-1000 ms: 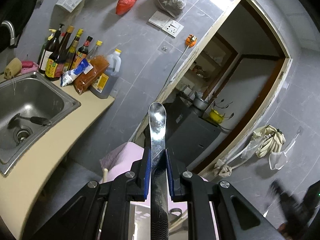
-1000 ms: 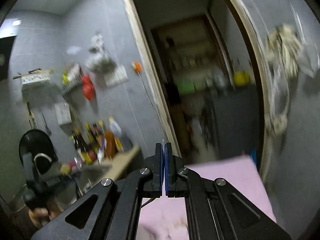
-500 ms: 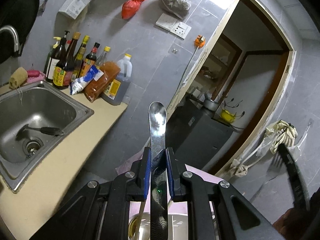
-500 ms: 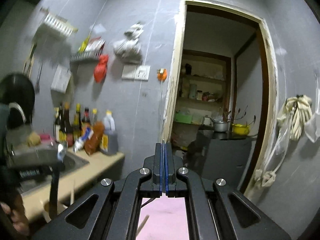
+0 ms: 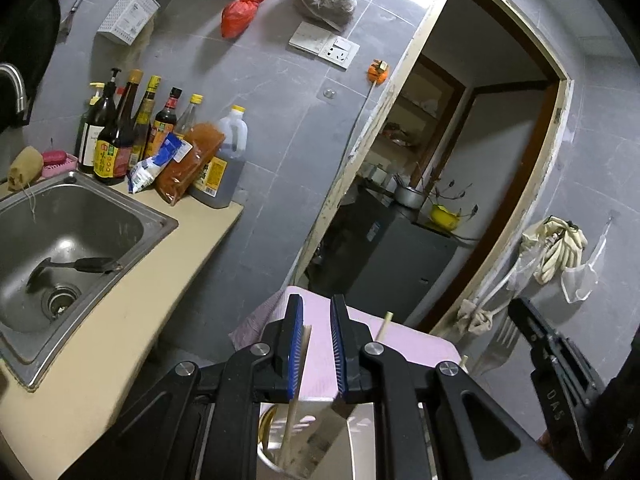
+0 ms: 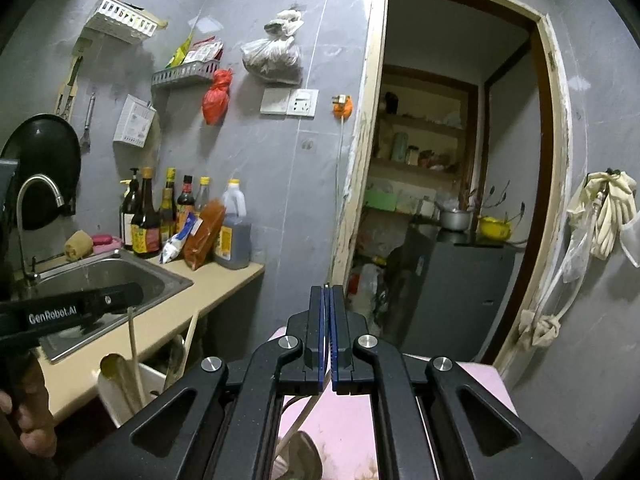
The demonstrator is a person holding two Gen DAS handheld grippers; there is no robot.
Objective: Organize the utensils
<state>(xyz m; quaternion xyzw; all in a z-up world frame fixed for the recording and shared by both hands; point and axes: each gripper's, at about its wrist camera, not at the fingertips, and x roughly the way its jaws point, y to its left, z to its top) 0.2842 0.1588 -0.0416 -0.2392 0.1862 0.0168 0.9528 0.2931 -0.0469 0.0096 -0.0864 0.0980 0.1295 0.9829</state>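
Your left tool (image 5: pixel 316 344) stands open with nothing between its blue pads, poised right over the holder (image 5: pixel 266 458), a pale cup at the bottom of the left view. Chopsticks (image 5: pixel 294 392) stand in it, one leaning up beside the left pad, and a shiny metal piece lies in there too; it may be a spoon, but you cannot tell from this angle.

Your right tool (image 6: pixel 328 344) is shut tight on something thin: a sliver shows between its pads. From the left view this is a fork (image 5: pixel 494 346), tines pointing away from the tool, off to the right of the holder and well apart from it. A metal handle end (image 6: pixel 300 460) pokes out beneath the right tool.

The fork looks stiff, light and slick, being polished metal. Held by the flat of its handle, it may pivot between the pads if it knocks against the rim. Grip on the broad faces, near the middle of the handle, not on the narrow edges.

The holder looks light and is already crowded. It sits on the pink cloth (image 6: pixel 344 412), near the worktop (image 5: pixel 120 308) edge, so lower the fork gently to avoid tipping it.
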